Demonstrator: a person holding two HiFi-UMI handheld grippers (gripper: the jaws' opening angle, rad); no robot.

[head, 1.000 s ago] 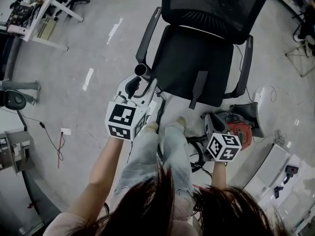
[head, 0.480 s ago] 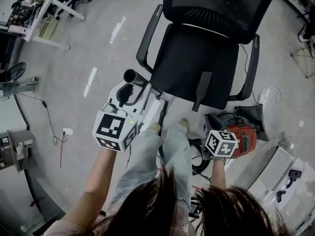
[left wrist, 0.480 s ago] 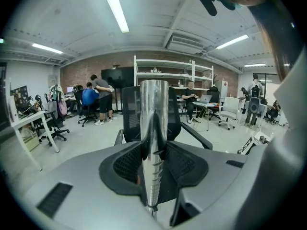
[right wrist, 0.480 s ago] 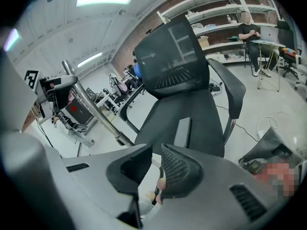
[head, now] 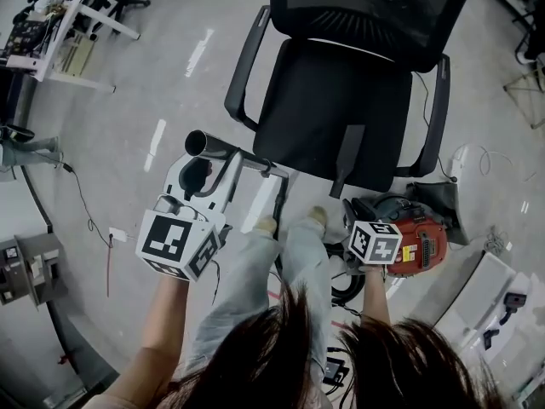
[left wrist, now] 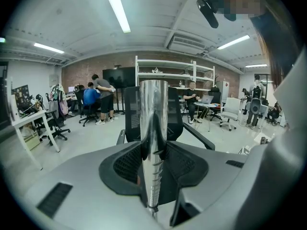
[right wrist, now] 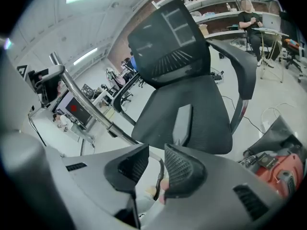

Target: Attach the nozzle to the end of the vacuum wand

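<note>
My left gripper is shut on the chrome vacuum wand, whose open end points up and to the left. In the left gripper view the wand stands upright, clamped between the pads of the left gripper. A flat dark nozzle lies on the front of the chair seat, and the right gripper view shows the nozzle too. Low at the right, beside the red vacuum body, my right gripper is held. The jaws of the right gripper have just been opening and stand apart with nothing between them.
A black office chair stands straight ahead. From the wand a black hose runs down past the person's legs. Desks fill the top left, and a cable lies on the floor at the left.
The left gripper and wand have shifted left and lower in the head view. The right gripper has sunk toward the red vacuum.
</note>
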